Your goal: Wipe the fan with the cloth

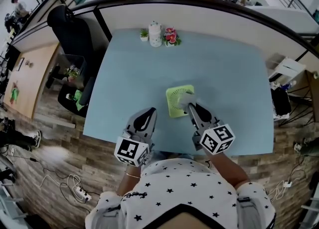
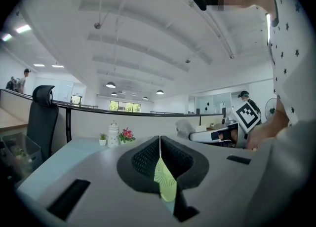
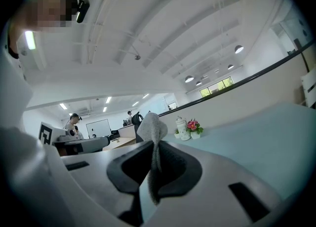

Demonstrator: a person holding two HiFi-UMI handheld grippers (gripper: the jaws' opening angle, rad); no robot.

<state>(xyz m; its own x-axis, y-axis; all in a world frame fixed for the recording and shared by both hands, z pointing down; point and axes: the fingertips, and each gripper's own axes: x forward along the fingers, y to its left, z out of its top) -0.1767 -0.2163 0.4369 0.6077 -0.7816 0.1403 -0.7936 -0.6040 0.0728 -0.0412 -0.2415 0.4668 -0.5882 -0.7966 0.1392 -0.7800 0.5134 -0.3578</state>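
**Left gripper** (image 1: 150, 111): jaws pressed together along a thin seam and holding nothing. Its tips point ahead and to the right, and stop just short of the fan's near left edge, with a strip of table (image 1: 219, 68) showing between them in the head view. In the left gripper view a wedge of the fan's ribbed green grille shows through the narrow slot below the seam. The marker cube (image 1: 132, 151) sits at the rear of this gripper, close to the person's body.

**Black office chair** (image 1: 75, 36): well to the left of the left gripper and farther away, off the table's left edge.

**Fan** (image 1: 173, 104): small, light green and square, with a round grille. It rests on the table just ahead of the two grippers and between their tips, nearer the right one.

**Cloth** (image 1: 188, 98): grey, lying over the right part of the fan, directly at the right gripper's tips.

**Right gripper** (image 1: 191, 107): clenched on the cloth. In the right gripper view a grey fold rises above the closed jaws and a strip hangs down along the seam. Its tips are over the fan's near right corner.

**Far edge of the table**, well ahead of both grippers: a tiny potted plant (image 1: 144, 34), a white jar (image 1: 155, 34) and pink flowers (image 1: 171, 36), set in a row.
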